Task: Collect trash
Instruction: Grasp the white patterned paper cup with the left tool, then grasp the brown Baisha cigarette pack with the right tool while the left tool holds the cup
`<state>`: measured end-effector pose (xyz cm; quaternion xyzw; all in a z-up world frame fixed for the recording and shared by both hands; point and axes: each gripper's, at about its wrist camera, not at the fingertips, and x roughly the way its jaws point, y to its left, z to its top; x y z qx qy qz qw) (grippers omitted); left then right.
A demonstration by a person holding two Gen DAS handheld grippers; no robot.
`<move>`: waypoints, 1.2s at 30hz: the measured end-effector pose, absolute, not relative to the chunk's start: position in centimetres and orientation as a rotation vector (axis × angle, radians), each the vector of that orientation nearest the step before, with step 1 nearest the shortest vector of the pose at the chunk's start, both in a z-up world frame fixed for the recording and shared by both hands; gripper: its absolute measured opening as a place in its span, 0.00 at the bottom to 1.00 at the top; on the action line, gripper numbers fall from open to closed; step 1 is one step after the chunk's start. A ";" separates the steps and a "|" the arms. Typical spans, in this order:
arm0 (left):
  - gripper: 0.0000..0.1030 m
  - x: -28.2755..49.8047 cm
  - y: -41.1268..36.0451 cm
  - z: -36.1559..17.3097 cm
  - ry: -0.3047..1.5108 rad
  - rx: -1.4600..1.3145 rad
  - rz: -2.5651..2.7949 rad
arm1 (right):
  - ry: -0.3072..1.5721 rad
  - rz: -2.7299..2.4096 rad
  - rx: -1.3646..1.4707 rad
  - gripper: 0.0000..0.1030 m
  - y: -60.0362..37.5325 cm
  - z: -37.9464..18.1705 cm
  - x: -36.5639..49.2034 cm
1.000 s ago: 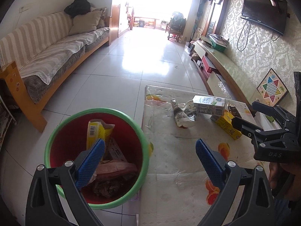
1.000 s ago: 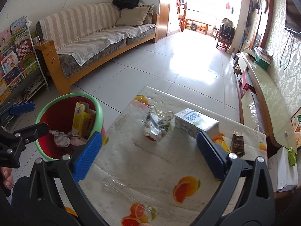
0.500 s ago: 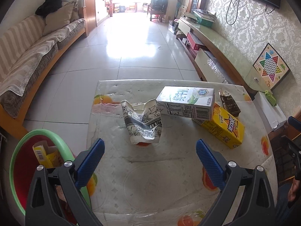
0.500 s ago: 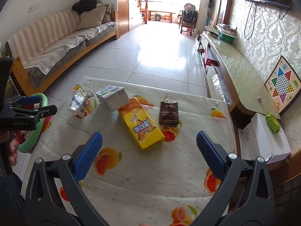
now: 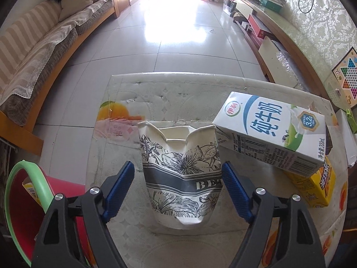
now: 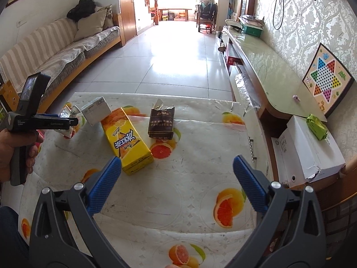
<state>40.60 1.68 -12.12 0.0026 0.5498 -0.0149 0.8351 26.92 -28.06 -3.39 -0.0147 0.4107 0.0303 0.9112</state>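
A crumpled paper cup (image 5: 181,176) printed with dark flowers lies on the desk (image 5: 169,93), between the blue pads of the left claw (image 5: 178,187). The left claw's jaws have just been closing and now stand partly spread on either side of the cup; the right pad sits at the cup's edge, while a sliver of desk shows between the left pad and the cup, so no firm pinch is visible. At about two o'clock from the cup, touching its rim, a white and blue milk carton (image 5: 274,131) leans on a yellow drink carton (image 5: 316,187). At eight o'clock, below the desk edge, stands a red bin with a green rim (image 5: 13,178), a yellow box inside it. In the right wrist view, the right claw (image 6: 177,183) is spread wide and empty above the fruit-patterned desk cover, its left pad just beside the yellow drink carton's near end. A dark brown opened packet (image 6: 161,122) lies at twelve o'clock from that claw. At ten o'clock a person's hand (image 6: 13,147) grips the left claw's handle. A striped sofa (image 6: 55,49) lines the left wall.
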 end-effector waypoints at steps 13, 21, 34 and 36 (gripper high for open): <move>0.56 37.6 2.1 -10.3 1.089 0.040 -0.072 | 0.820 0.148 -0.083 0.95 -23.6 -2.9 32.5; 0.56 32.4 4.1 -6.8 0.998 0.007 -0.091 | 0.898 0.056 -0.080 0.95 -23.3 -6.3 38.1; 0.57 26.1 5.9 -1.5 0.917 -0.020 -0.162 | 1.033 -0.021 -0.062 0.92 -24.3 -12.0 42.6; 0.57 25.6 5.9 -1.2 0.914 -0.023 -0.167 | 1.049 -0.019 -0.058 0.81 -24.2 -12.4 42.8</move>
